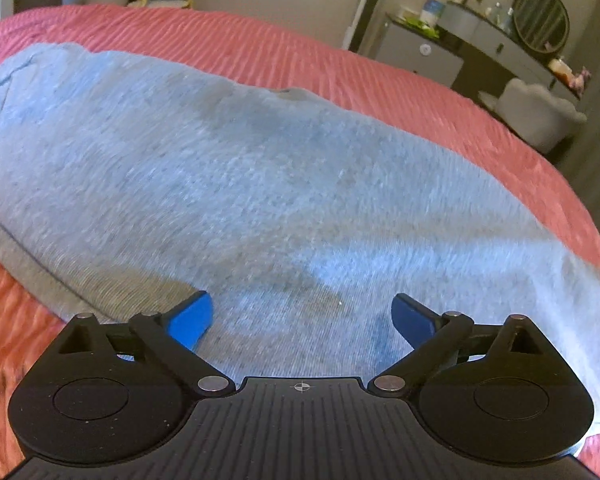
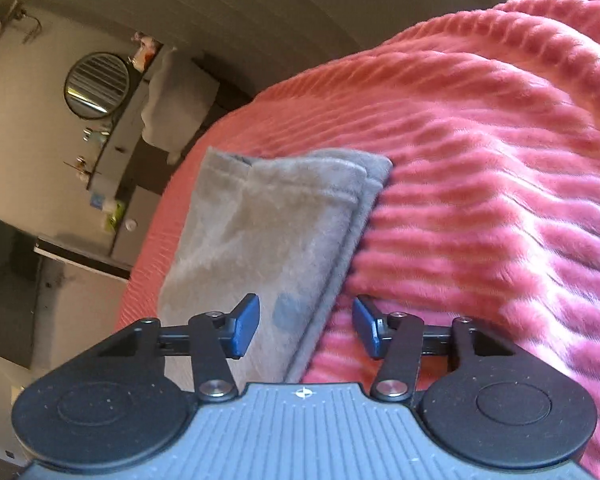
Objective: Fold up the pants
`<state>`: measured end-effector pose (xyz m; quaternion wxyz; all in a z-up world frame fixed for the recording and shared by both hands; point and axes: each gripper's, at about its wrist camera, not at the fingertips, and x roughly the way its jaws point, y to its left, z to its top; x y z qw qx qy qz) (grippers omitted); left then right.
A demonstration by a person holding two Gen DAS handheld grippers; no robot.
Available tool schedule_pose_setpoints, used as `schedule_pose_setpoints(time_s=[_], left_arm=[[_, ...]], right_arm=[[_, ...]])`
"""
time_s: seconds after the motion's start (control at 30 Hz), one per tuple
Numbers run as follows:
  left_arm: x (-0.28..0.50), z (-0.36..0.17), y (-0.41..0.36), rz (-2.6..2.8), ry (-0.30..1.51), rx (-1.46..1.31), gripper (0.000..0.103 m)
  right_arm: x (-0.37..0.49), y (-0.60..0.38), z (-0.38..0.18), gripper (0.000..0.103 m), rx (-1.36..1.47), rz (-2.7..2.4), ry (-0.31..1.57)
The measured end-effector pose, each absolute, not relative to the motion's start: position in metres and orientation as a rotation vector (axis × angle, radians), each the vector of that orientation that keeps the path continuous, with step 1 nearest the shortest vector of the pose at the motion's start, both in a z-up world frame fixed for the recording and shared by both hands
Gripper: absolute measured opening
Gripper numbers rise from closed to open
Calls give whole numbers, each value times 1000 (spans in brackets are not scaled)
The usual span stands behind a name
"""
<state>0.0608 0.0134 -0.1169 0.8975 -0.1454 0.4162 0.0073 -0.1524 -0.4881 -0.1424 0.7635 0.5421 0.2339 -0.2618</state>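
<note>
My left tongs [image 1: 302, 318] stood wide apart over the grey pants [image 1: 228, 184], with nothing pinched between the blue pads [image 1: 192, 322]; the cloth lay flat beneath them and I could not tell whether the tips touched it. My right tongs [image 2: 306, 326] were about half apart and gripped nothing either: the long edge of the pants [image 2: 260, 232] ran up between the two pads, one pad over the grey cloth and the other over the pink bedspread [image 2: 500, 184].

The pants lay on the bed, spread across the ribbed bedspread [image 1: 340, 64]. From the right wrist view I judged the first fold to be done: two layers sat one on the other, their hems nearly matched at the far corner, with the lower layer peeking out a little along the side. From the left wrist view the wider part of the garment looked smooth and settled, though the picture was somewhat blurred.

What remained, as I read it, was the crosswise folding: bringing the leg ends toward the waist to make a compact bundle. Neither pair of tongs had yet taken hold for that.
</note>
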Motion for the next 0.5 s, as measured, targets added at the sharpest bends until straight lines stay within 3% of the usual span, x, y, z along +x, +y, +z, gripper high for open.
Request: schedule_pose_setpoints(time_s=[0.23,0.5], left_arm=[[60,-119,13,15,859,-308,101],[64,-122,4,22,860,-242,102]], right_arm=[[-138,-508,-157,39,1232,-555,424],[-127,-508,-165,43,1134,-522,413]])
